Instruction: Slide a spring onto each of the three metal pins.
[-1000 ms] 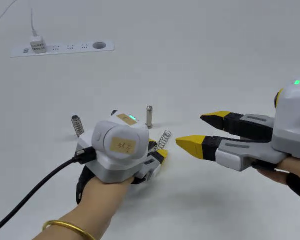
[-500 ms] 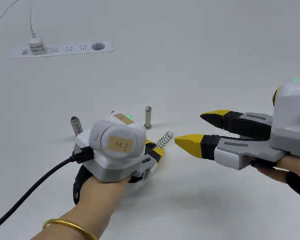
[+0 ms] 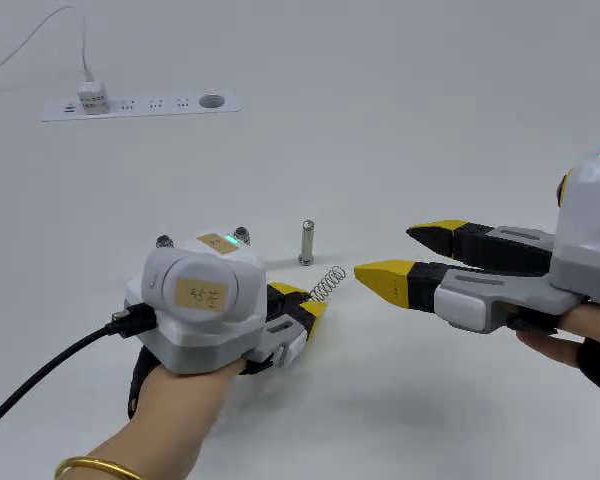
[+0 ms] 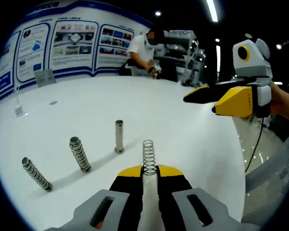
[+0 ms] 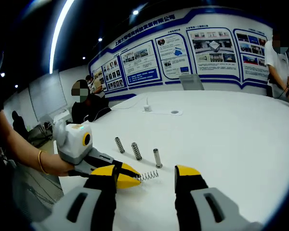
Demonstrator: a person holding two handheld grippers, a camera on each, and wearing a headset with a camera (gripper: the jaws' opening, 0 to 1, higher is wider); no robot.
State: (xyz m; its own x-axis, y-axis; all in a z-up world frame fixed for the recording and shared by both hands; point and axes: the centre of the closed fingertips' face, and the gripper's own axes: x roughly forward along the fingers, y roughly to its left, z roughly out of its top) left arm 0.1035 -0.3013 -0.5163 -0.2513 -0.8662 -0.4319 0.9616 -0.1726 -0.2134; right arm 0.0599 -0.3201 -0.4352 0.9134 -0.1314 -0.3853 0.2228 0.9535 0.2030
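Note:
My left gripper (image 3: 308, 306) is shut on the lower end of a loose spring (image 3: 328, 283), which sticks out from its yellow tips toward the right. In the left gripper view the held spring (image 4: 148, 156) stands straight up between the tips of the left gripper (image 4: 149, 171). A bare metal pin (image 3: 306, 242) (image 4: 119, 136) stands just beyond it. Two pins that carry springs (image 4: 80, 154) (image 4: 36, 174) stand to the left; the head view has them half hidden behind the left gripper. My right gripper (image 3: 395, 255) (image 5: 145, 174) is open, right of the spring, holding nothing.
A white power strip (image 3: 140, 103) with a plugged-in charger lies at the table's far left. A black cable (image 3: 40, 375) trails from the left gripper toward the near left corner. People stand beyond the table in the gripper views.
The head camera has shifted a little. The left gripper has drawn slightly left and now covers more of the two sprung pins, spring still in its jaws. The right gripper has barely moved.

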